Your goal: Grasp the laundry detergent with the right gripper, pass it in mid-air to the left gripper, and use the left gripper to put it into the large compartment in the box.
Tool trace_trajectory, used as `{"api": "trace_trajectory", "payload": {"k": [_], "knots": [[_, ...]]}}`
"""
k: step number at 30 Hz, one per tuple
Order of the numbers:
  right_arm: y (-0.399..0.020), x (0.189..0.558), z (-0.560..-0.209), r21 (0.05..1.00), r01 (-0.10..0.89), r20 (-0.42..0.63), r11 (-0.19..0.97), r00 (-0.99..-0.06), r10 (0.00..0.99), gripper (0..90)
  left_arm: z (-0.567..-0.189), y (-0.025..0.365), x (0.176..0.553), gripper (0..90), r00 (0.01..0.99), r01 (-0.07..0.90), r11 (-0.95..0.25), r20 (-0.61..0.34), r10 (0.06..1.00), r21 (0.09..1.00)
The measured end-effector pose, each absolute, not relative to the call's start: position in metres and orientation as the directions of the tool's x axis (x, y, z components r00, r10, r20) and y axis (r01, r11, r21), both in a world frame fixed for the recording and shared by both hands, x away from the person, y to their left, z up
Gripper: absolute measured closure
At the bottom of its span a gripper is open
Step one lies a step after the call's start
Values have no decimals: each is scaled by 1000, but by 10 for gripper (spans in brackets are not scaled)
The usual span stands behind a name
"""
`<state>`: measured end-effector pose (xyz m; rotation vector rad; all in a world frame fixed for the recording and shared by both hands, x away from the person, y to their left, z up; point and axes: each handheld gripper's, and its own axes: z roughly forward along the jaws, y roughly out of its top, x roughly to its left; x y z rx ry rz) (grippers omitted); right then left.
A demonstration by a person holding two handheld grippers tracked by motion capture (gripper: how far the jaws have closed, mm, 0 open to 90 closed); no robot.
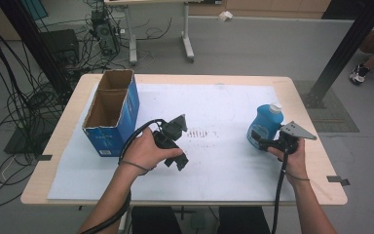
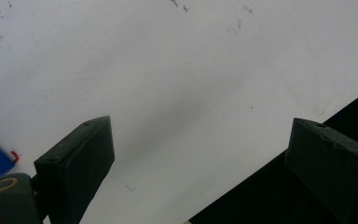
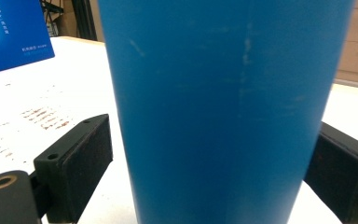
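A blue bottle (image 1: pixel 264 124) with a white cap stands upright on the right side of the white sheet (image 1: pixel 224 170). My right gripper (image 1: pixel 261 142) sits low at its near side. In the right gripper view the bottle (image 3: pixel 223 93) stands between the two spread jaws of the right gripper (image 3: pixel 209 163); the left jaw shows a thin gap and the right one is at the bottle's edge. My left gripper (image 1: pixel 177 163) hovers over the middle of the sheet, tilted down. In its own view the left gripper (image 2: pixel 200 158) is open, with bare paper between its fingers.
An open blue cardboard box (image 1: pixel 112 112) stands at the table's left and also shows as a blue box (image 3: pixel 9 32) behind the bottle. Faint brown marks (image 1: pixel 202 133) lie mid-sheet. The wooden table (image 1: pixel 316 165) ends close right of the bottle. Cables, a desk and a seated person's leg lie beyond.
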<state>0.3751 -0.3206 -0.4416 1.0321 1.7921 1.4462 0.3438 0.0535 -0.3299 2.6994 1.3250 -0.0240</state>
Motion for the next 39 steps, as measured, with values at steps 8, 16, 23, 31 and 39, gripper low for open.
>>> {"api": "trace_trajectory", "payload": {"k": [8,16,23,31,39], "knots": [[-320,375,-442,976,197,18,96,-512,859,79,-329,54,343,81,614,788,-605,-70,787,112],[-320,374,-442,976,197,25,89,-512,859,78,-329,53,343,80,613,788,-605,-69,787,111],[-321,374,-441,977,195,24,89,-510,860,68,-329,53,343,81,615,787,-607,-66,785,111],[-321,373,-441,977,193,24,87,-510,860,64,-329,52,342,81,615,787,-606,-68,786,113],[-320,373,-441,979,189,33,76,-515,857,72,-328,52,341,81,614,787,-605,-66,786,117]]}}
